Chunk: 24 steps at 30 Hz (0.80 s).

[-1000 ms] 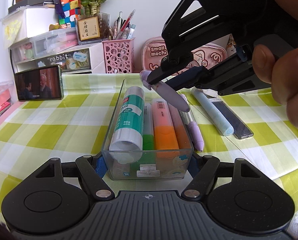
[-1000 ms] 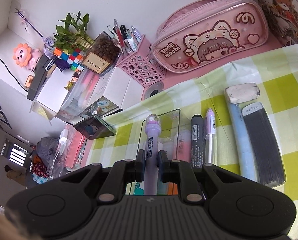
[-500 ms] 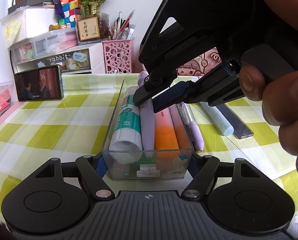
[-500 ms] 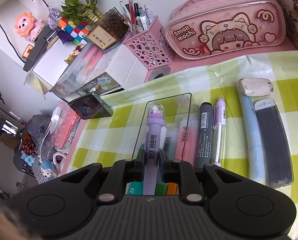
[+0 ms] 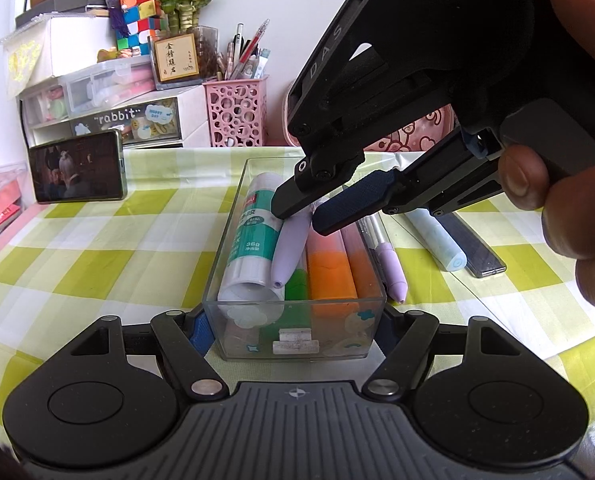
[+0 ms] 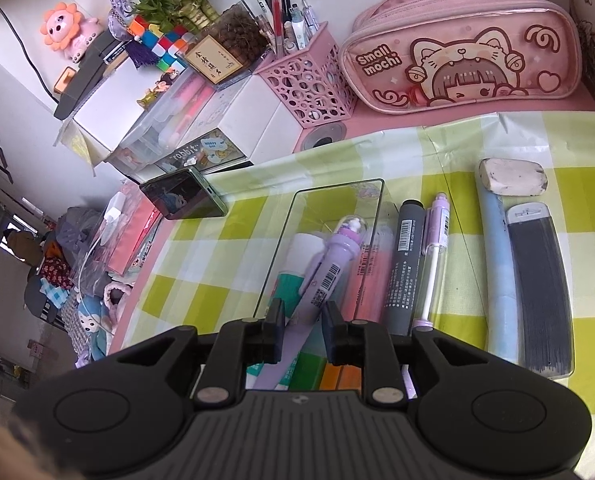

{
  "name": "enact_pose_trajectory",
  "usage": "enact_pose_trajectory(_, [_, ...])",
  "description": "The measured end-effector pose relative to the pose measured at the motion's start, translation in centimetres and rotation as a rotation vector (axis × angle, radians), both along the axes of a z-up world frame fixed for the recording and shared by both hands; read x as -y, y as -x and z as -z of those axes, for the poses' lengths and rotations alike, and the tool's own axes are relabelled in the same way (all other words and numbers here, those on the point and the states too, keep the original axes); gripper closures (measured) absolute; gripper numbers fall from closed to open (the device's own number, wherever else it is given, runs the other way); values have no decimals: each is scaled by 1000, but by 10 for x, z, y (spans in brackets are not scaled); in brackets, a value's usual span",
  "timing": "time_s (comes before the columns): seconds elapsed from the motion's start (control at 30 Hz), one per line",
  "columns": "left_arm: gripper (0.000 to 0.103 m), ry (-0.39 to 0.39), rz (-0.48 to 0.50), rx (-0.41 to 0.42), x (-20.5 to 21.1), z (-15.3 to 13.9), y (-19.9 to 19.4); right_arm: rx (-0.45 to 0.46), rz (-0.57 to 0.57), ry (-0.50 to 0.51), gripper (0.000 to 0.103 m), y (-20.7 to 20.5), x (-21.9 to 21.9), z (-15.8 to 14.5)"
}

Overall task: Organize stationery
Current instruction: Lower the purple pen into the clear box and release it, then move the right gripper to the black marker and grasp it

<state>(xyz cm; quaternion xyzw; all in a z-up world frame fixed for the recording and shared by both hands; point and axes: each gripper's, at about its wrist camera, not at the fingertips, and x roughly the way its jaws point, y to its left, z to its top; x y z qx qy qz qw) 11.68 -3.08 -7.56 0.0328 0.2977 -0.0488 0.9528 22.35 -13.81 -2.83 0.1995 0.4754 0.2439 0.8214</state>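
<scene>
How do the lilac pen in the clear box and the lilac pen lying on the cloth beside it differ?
1. The pen in the clear box lies tilted across the glue stick; the pen on the cloth lies flat on the checked cloth, outside the box.
2. The boxed pen has an opaque barrel and a domed cap; the cloth pen's barrel is partly clear.
3. The boxed pen lies between the right gripper's open fingers, which have just been opening; the other lies untouched.

Both are lilac.

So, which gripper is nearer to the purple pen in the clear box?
Right. The right gripper is open right around the purple pen; the left gripper only clamps the clear box at its near end.
</scene>
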Motion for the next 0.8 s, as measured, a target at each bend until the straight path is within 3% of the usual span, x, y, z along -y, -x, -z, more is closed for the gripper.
enact_pose_trajectory(0.23, [30,0,0,0,0,0,0,53,-62,52,70,4,0,-7])
enact_pose_trajectory(0.43, [30,0,0,0,0,0,0,97,-80,14,70,12,4,-8])
enact_pose_trajectory(0.6, [30,0,0,0,0,0,0,139,11,1,69,16,30,-16])
enact_pose_trajectory(0.8, [30,0,0,0,0,0,0,143,165,93,66,10,70,-13])
